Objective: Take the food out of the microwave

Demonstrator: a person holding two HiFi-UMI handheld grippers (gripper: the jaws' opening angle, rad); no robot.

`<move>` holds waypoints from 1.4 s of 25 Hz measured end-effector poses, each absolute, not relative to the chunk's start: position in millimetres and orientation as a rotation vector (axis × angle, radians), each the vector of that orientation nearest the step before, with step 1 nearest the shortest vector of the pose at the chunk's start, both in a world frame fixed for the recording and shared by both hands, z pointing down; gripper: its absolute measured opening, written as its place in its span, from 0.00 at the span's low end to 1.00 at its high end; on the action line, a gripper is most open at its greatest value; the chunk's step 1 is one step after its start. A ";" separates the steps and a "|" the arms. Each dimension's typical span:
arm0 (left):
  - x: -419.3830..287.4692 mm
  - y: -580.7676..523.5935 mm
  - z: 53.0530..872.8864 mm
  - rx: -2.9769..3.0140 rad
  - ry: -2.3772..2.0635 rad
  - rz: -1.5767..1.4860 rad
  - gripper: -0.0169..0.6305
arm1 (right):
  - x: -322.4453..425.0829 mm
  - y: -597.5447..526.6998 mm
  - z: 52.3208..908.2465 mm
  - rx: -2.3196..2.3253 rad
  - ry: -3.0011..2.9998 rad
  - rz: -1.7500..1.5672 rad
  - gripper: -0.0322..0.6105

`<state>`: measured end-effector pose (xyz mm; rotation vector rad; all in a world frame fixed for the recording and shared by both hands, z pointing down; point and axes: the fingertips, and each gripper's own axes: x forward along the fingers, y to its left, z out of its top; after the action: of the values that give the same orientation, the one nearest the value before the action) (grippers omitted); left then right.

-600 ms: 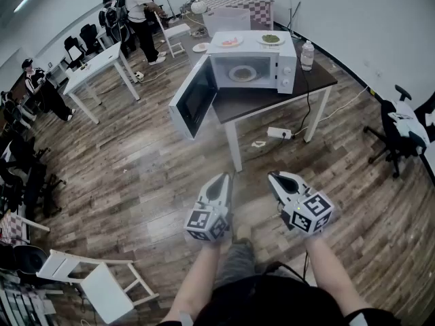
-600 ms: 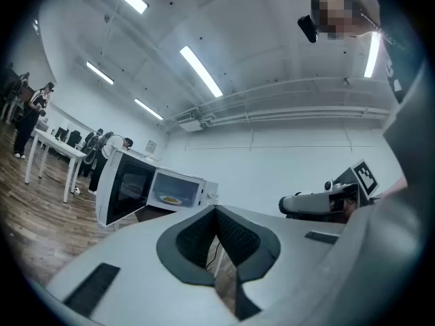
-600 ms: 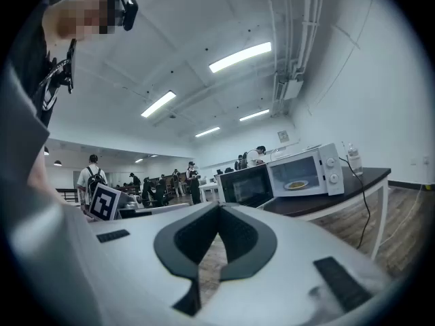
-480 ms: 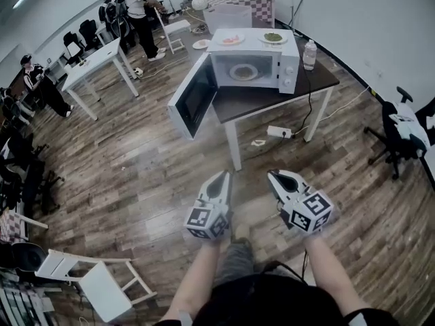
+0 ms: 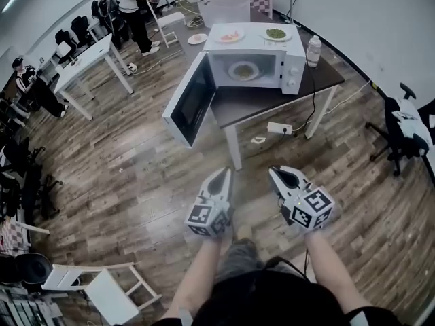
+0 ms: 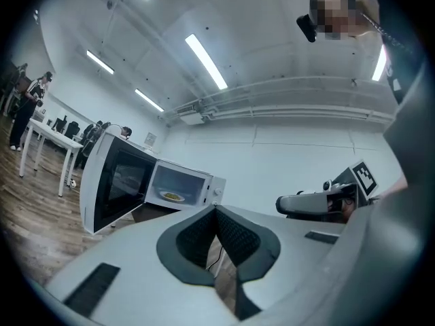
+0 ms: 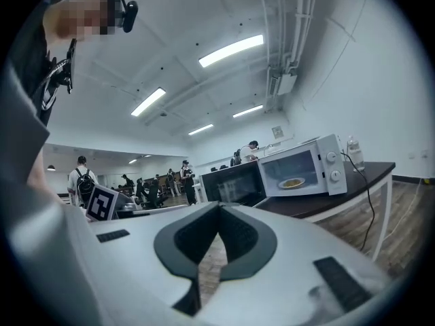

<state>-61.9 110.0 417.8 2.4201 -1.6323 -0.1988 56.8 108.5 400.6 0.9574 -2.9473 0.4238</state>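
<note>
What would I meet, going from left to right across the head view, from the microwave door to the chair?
microwave door → plate of food → microwave knobs → bottle → office chair

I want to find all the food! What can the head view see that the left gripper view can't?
Only the head view shows a white plate of pinkish food and a white plate of green food on top of the white microwave, plus the clear plastic bottle beside it. Only the left gripper view shows the long ceiling light strips. Both show the microwave with its door swung open and the round plate of yellowish food inside.
</note>
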 end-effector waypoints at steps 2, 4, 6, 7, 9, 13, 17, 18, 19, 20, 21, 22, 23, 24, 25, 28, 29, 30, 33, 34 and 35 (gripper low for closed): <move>-67.7 95.6 420.5 2.424 -1.623 -0.191 0.03 | 52.0 94.7 401.9 0.973 -2.943 0.439 0.04; -71.5 80.1 422.7 2.426 -1.611 -0.184 0.03 | 48.7 79.6 403.9 0.990 -2.936 0.452 0.04; -74.6 64.2 421.0 2.425 -1.605 -0.182 0.03 | 47.0 63.4 404.9 1.011 -2.935 0.472 0.04; -76.8 56.1 419.1 2.424 -1.604 -0.184 0.03 | 46.0 54.9 404.5 1.025 -2.938 0.488 0.04; -82.1 39.9 417.6 2.433 -1.600 -0.185 0.03 | 42.8 37.2 403.2 1.051 -2.948 0.518 0.04; -92.5 10.5 419.3 2.457 -1.577 -0.173 0.03 | 31.8 5.0 404.2 1.081 -2.957 0.538 0.04; -102.1 -8.2 421.2 2.455 -1.568 -0.188 0.03 | 20.2 -15.0 409.8 1.106 -2.959 0.585 0.05; -103.4 -10.8 423.3 2.447 -1.566 -0.189 0.03 | 18.1 -17.4 413.6 1.109 -2.951 0.603 0.04; -104.1 -12.8 426.1 2.440 -1.563 -0.185 0.03 | 16.5 -19.1 417.7 1.112 -2.943 0.619 0.05; -104.0 -14.2 430.0 2.435 -1.556 -0.177 0.03 | 15.5 -20.4 421.6 1.116 -2.933 0.632 0.05; -103.3 -15.4 434.2 2.432 -1.546 -0.168 0.03 | 15.4 -22.0 425.1 1.122 -2.924 0.641 0.05; -102.5 -16.6 438.0 2.433 -1.535 -0.164 0.03 | 15.6 -24.0 428.3 1.128 -2.916 0.652 0.05; -102.3 -17.8 441.1 2.436 -1.528 -0.163 0.03 | 15.9 -26.2 431.1 1.133 -2.910 0.664 0.05; -102.7 -18.9 443.3 2.438 -1.524 -0.164 0.03 | 16.1 -28.3 433.7 1.138 -2.905 0.676 0.05; -103.4 -20.2 444.2 2.437 -1.524 -0.166 0.03 | 16.3 -30.1 435.6 1.142 -2.901 0.687 0.05; -104.1 -26.2 442.7 2.428 -1.525 -0.179 0.03 | 18.0 -37.2 438.6 1.160 -2.889 0.696 0.05; -104.3 -28.7 442.6 2.426 -1.527 -0.179 0.03 | 18.1 -40.1 439.5 1.162 -2.887 0.696 0.05; -104.9 -31.5 442.4 2.426 -1.530 -0.178 0.03 | 17.5 -43.2 440.4 1.162 -2.887 0.695 0.05; -107.5 -43.2 439.4 2.425 -1.549 -0.183 0.03 | 14.4 -55.8 441.1 1.160 -2.891 0.686 0.05; -108.5 -48.2 440.0 2.423 -1.555 -0.186 0.03 | 13.3 -61.0 440.5 1.158 -2.894 0.679 0.05; -110.0 -53.4 441.3 2.419 -1.563 -0.187 0.03 | 11.9 -66.3 439.9 1.155 -2.899 0.674 0.05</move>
<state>-110.0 -53.4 441.3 2.4188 -1.5632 -0.1871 11.9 -66.3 439.9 1.1547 -2.8986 0.6738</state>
